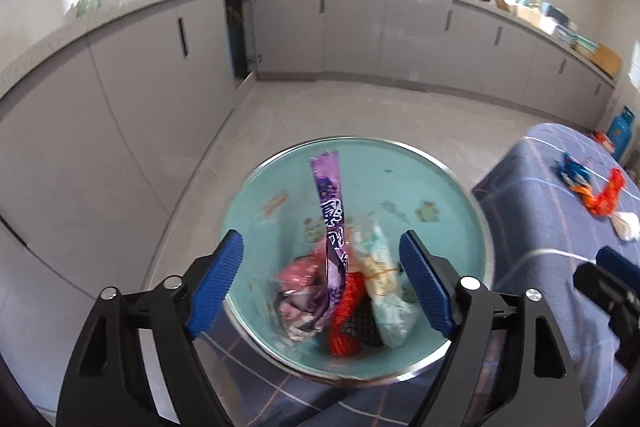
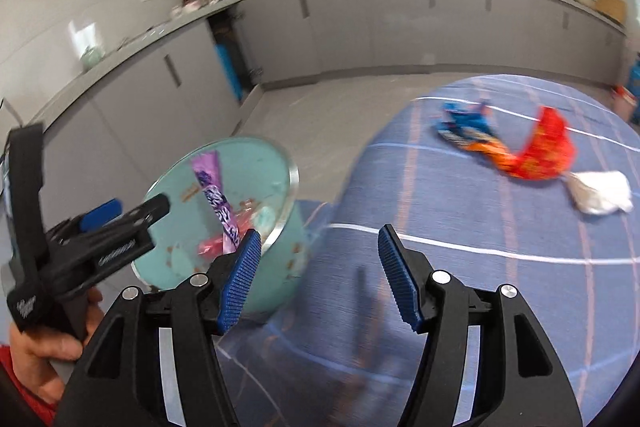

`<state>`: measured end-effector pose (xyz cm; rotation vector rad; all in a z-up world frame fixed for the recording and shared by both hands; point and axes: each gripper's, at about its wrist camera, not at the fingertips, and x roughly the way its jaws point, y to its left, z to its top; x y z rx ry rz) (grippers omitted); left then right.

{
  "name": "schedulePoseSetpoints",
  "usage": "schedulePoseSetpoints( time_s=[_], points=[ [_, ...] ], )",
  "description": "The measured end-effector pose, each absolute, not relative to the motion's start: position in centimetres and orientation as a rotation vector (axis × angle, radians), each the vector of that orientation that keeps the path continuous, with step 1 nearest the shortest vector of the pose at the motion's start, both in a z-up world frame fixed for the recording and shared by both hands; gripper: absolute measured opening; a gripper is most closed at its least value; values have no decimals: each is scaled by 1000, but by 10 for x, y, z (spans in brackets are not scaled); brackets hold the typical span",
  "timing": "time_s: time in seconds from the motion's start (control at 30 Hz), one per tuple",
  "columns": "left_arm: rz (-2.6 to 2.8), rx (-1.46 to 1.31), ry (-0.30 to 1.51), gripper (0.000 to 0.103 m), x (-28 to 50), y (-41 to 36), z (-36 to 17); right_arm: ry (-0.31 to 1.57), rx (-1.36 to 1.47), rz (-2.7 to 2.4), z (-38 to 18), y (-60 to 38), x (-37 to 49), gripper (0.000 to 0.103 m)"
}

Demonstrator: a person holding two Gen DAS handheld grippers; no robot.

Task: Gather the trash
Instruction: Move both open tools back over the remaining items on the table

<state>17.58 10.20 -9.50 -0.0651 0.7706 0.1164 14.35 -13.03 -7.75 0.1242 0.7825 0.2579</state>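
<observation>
Both jaws apart, empty: left gripper [image 1: 322,287] above round teal metal-rimmed bin [image 1: 400,167], right gripper [image 2: 318,277] facing crumpled red-orange foil wrapper [image 2: 548,151] near tablecloth's far edge; light, crinkly, best pinched mid-body

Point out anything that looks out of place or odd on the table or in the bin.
Three pieces of litter lie loose on the blue tablecloth: a blue wrapper, an orange-red wrapper and a crumpled white tissue. In the teal bin, a purple wrapper stands on end above the rest.
</observation>
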Motion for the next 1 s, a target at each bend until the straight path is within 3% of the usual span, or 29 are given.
schedulePoseSetpoints(
  time_s=[0.07, 0.3, 0.37, 0.43, 0.63, 1.0],
  points=[
    [92, -56, 767, 90, 170, 88, -94, 773, 151, 218, -78, -146, 136, 61],
    [-33, 23, 766, 91, 161, 25, -90, 769, 176, 72, -81, -195, 109, 61],
    [-54, 38, 762, 93, 156, 8, -88, 755, 171, 35, -79, -206, 103, 63],
    [-61, 51, 743, 97, 149, -4, -85, 734, 158, -8, -76, -214, 98, 72],
    [-89, 110, 731, 97, 132, -38, -84, 660, 148, -129, -64, -243, 81, 80],
    [-164, 126, 740, 97, 111, -82, -77, 666, 165, -174, -61, -280, 61, 80]
  ],
)
